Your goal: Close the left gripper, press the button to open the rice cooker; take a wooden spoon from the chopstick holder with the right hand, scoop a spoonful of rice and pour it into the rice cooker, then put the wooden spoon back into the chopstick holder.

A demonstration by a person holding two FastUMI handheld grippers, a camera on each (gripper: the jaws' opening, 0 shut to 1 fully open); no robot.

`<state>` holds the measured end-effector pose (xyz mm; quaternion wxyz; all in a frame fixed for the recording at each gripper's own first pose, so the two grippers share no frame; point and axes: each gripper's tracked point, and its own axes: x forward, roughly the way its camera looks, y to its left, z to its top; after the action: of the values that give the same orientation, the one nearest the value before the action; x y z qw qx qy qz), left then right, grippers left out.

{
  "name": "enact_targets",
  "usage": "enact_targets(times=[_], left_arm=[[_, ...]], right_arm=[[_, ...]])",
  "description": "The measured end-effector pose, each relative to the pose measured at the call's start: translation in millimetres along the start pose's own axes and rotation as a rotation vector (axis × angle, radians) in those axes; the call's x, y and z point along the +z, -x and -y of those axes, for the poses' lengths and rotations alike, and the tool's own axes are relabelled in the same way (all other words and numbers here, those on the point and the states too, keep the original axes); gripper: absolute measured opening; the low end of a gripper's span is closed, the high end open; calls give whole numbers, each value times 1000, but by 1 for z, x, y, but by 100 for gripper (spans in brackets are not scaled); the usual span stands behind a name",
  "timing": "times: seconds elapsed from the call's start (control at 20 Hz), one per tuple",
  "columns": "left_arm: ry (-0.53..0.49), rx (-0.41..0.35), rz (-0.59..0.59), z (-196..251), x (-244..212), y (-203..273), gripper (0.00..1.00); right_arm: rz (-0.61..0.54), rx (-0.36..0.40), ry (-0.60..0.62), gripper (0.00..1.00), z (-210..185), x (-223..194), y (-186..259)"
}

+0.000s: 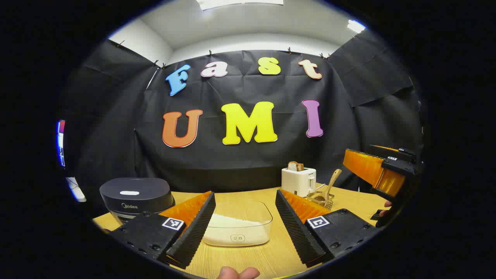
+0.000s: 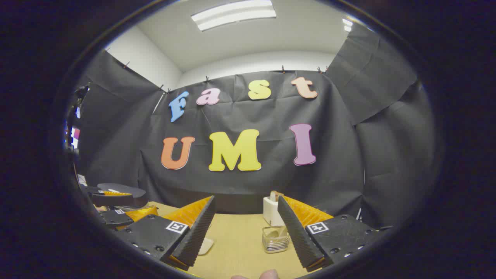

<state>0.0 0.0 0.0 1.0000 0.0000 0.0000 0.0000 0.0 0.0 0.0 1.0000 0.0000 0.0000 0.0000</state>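
Wooden spoon (image 1: 331, 182) stands untouched in the holder (image 1: 322, 199) by the toaster (image 1: 298, 181); the cooker (image 1: 135, 197) sits lidded at the bench's (image 1: 267, 257) left. Both claws, left (image 1: 245, 228) and right (image 2: 245, 232), gape empty, so every step remains.

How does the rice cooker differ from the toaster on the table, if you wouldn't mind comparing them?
The rice cooker is dark, round and squat; the toaster is white, boxy and taller than wide. The rice cooker's lid is closed flat with nothing on top, while the toaster has bread sticking out of its slots. The rice cooker sits at the table's left, the toaster toward its right. Both stand upright near the back edge.
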Motion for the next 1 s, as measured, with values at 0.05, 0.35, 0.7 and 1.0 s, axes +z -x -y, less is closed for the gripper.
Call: enact_targets(times=[0.05,0.35,0.7,1.0], left_arm=[[-6,2,0,-1,0,1,99],[-5,-4,4,3,2,1,99],[-9,-18,-1,10,1,3,99],[-2,-11,-3,6,2,3,99]], right_arm=[[-1,-3,-7,95,1,-1,1],[5,-10,-8,94,6,4,5],[15,-16,-2,94,11,8,9],[19,-14,-6,94,11,11,9]])
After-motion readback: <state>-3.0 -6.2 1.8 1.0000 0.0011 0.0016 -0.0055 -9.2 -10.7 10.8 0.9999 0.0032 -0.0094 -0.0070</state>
